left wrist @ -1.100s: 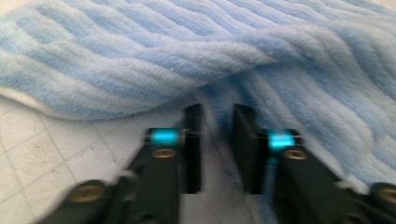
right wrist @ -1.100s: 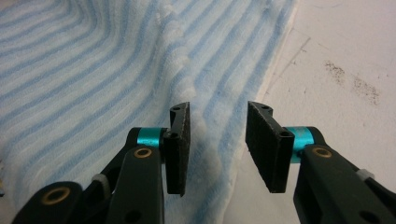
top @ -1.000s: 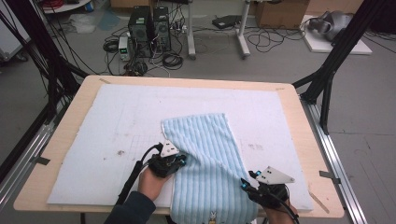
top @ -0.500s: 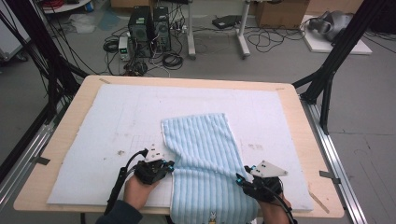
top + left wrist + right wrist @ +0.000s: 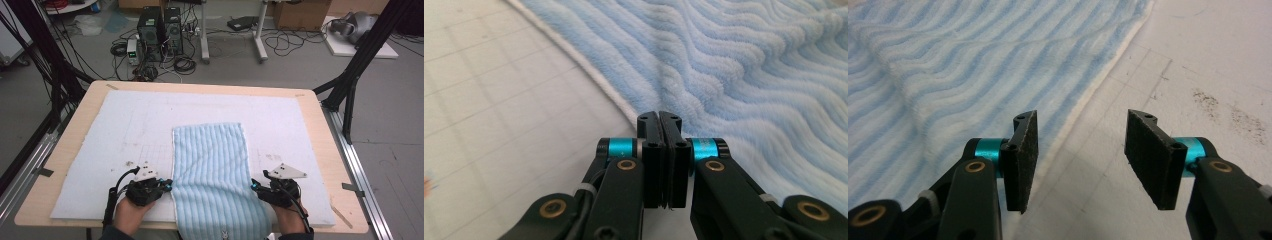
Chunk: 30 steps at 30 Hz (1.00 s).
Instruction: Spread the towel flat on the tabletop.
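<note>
Left gripper (image 5: 663, 120), jaws pressed together with nothing visibly between them, at the left edge of the light-blue ribbed towel (image 5: 212, 180); right gripper (image 5: 1080, 150), jaws spread apart, at its right edge; towel lying lengthwise on the white mat (image 5: 120, 130) covering the wooden table (image 5: 80, 107).

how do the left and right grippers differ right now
The left gripper has its jaws pressed together at the towel's white-trimmed left edge; whether cloth is pinched cannot be told. The right gripper has its jaws spread wide, empty, straddling the towel's right edge. Both sit low by the towel's near end, one on each side.
</note>
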Each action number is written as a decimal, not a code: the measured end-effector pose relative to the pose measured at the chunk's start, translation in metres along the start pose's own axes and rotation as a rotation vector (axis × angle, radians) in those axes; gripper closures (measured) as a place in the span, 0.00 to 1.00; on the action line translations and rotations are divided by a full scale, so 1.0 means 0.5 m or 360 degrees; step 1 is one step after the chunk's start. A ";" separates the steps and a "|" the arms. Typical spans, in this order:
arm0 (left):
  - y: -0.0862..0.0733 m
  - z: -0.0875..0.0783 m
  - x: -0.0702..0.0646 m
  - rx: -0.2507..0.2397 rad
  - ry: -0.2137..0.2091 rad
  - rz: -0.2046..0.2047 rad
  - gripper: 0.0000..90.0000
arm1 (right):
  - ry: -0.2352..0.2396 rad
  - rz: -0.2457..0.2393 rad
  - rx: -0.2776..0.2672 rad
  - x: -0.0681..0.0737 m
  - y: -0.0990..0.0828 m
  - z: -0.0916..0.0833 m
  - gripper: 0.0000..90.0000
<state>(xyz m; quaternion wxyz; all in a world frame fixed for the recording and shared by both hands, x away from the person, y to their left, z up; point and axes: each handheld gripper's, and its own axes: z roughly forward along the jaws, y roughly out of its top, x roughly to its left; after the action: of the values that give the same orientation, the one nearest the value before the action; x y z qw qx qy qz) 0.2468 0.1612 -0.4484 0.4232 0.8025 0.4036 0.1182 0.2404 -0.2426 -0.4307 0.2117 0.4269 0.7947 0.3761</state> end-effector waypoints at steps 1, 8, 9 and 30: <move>-0.001 -0.003 0.006 0.0002 0.0002 -0.0009 0.98 | 0.0003 0.0005 0.0003 0.001 0.001 0.002 0.52; -0.002 -0.018 0.035 -0.0010 0.0052 -0.0047 0.98 | 0.0049 -0.0048 0.0036 0.023 0.013 0.022 0.55; -0.002 -0.020 0.039 -0.0009 0.0064 -0.0052 0.98 | 0.0055 -0.0047 0.0039 0.027 0.015 0.026 0.55; 0.002 -0.025 0.087 -0.0207 0.0048 -0.0146 0.56 | 0.0115 -0.0110 0.0163 0.077 0.070 0.121 0.94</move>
<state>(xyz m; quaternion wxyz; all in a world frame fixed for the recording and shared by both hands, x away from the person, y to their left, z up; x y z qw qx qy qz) 0.2686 0.2008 -0.4466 0.4731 0.7521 0.4379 0.1367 0.2772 -0.1726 -0.4422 0.1738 0.3956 0.8342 0.3425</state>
